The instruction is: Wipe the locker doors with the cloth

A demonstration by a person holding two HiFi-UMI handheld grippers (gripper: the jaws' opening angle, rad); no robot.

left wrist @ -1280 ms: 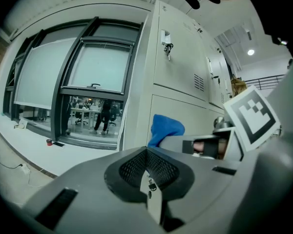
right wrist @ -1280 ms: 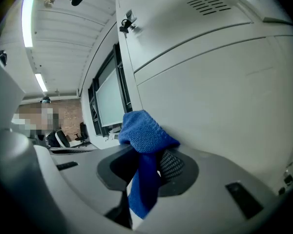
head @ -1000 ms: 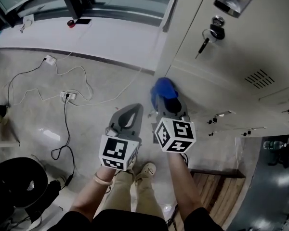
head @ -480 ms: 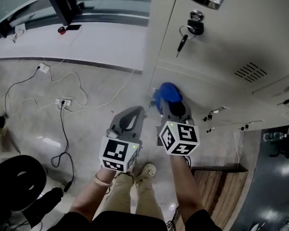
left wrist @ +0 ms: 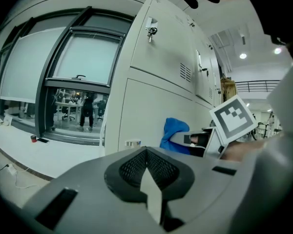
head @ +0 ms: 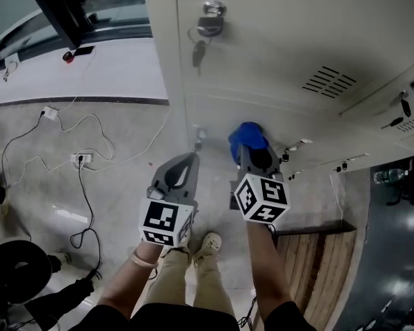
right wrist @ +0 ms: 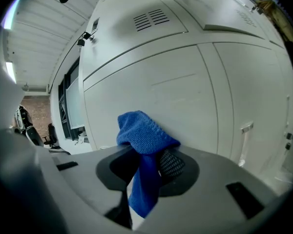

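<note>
Jaws of right gripper (head: pixel 252 156) pinch cloth (head: pixel 247 135) against locker door (head: pixel 214 119); left gripper's (head: pixel 188 158) pressed together.

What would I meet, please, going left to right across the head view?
White plastic power strip → left tool, shut and empty → right tool holding the blue knitted cloth → brown wooden slatted platform.

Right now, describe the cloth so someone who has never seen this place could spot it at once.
Find the bank of pale grey lockers, then the lower door beneath the vent slots. There the right gripper has its jaws shut on a bunched cloth held up to that door. It is the only bright blue thing there.
</note>
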